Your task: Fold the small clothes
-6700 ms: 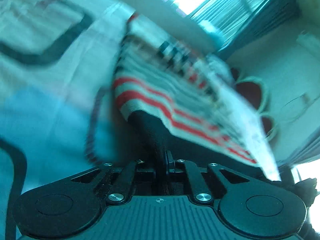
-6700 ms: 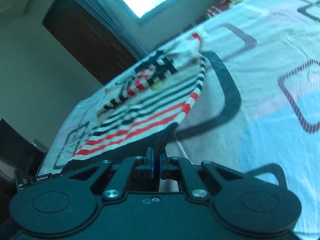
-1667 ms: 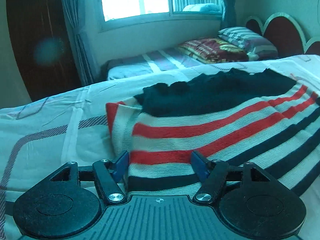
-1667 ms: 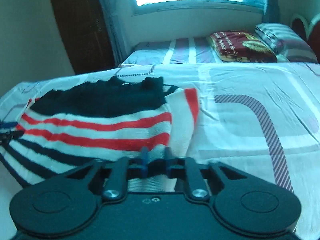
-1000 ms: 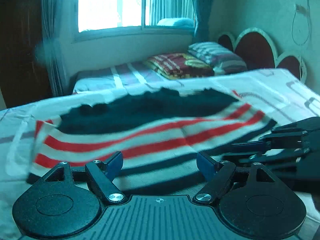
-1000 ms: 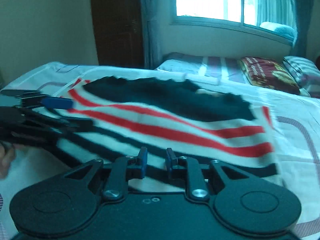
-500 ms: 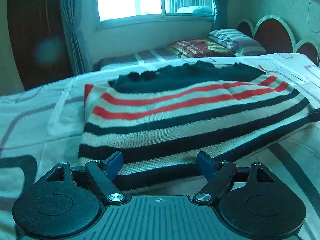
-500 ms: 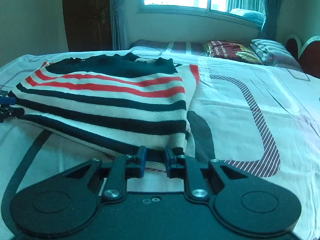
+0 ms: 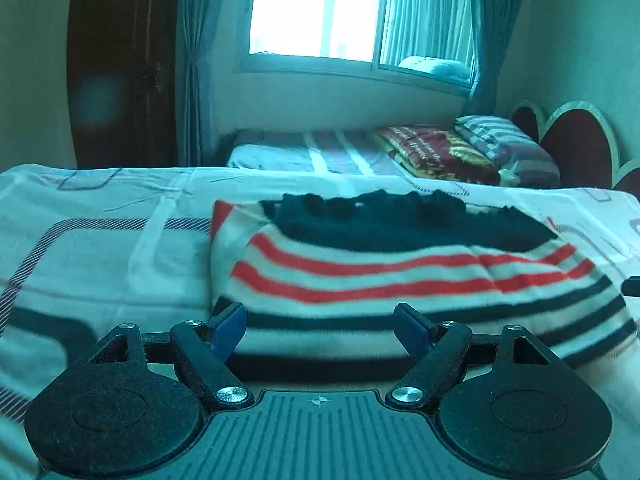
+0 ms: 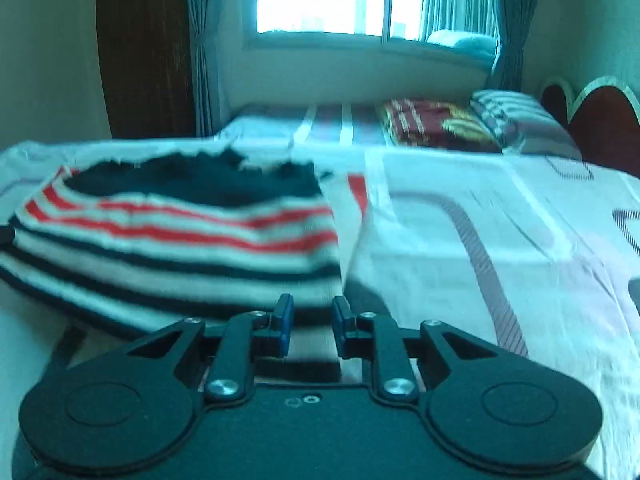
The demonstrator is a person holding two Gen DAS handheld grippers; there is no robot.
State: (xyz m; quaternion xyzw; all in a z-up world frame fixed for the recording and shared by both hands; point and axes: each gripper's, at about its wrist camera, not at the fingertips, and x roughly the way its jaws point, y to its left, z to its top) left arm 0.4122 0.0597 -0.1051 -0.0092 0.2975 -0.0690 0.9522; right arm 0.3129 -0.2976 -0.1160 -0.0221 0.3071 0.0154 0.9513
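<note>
A small knitted sweater point(image 9: 400, 276) with red, white and dark stripes and a dark upper part lies folded on the bed sheet point(image 9: 100, 248). My left gripper point(image 9: 320, 324) is open wide, its blue fingertips at the sweater's near hem, holding nothing. In the right wrist view the sweater point(image 10: 180, 232) lies ahead to the left. My right gripper point(image 10: 310, 318) is partly open and empty, just before the sweater's near right corner. Its tip shows at the left view's right edge point(image 9: 632, 286).
The sheet point(image 10: 500, 240) with dark rounded-rectangle prints spreads to the right. A second bed point(image 9: 320, 152) with a red blanket point(image 9: 436, 150) and striped pillow point(image 9: 508, 144) stands behind, under a window point(image 9: 320, 8). A dark door point(image 9: 120, 60) stands at back left.
Both grippers have let go of the sweater and it now lies folded on the bed. Since half a second ago both grippers moved closer to its near hem, and the right jaws opened a little.
</note>
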